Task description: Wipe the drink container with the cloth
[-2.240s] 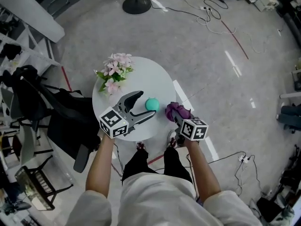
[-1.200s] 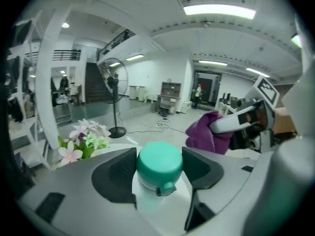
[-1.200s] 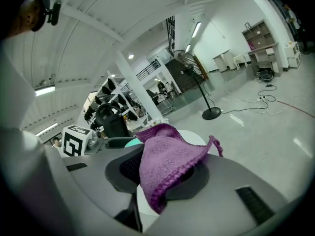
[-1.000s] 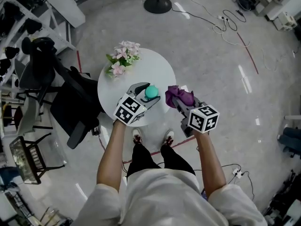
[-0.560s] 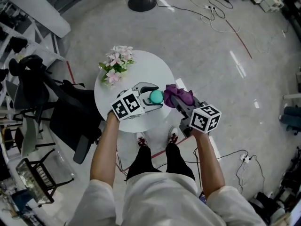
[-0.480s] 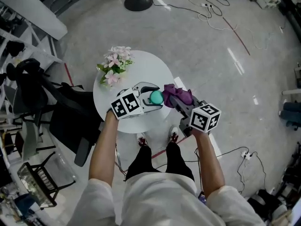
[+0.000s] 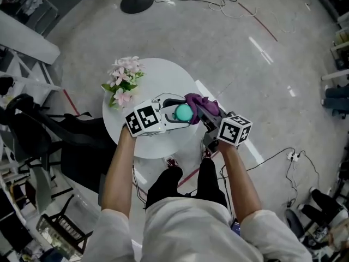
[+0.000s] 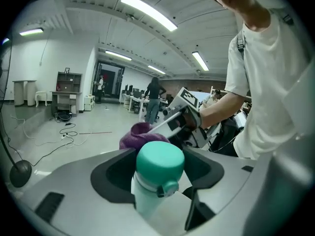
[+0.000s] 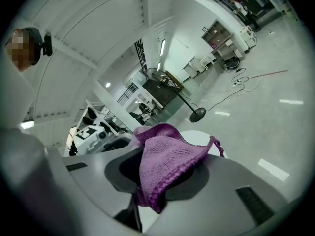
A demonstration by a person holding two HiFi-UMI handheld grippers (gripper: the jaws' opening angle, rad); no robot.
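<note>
Cloth (image 7: 200, 103) moved beside upright, cap-up drink container (image 7: 184, 112).

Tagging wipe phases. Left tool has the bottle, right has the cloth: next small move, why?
Likely press the purple cloth in the right tool onto the teal cap and rub: the left tool grips the bottle, the cloth sits beside the cap, contact unclear.

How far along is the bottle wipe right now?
Done: the left hand-held gripper is clamped on the bottle, and the right hand-held gripper grips the purple cloth. In hand: the cloth is right beside the bottle's teal cap; whether it touches is unclear. Left: the wiping strokes over cap and body.
</note>
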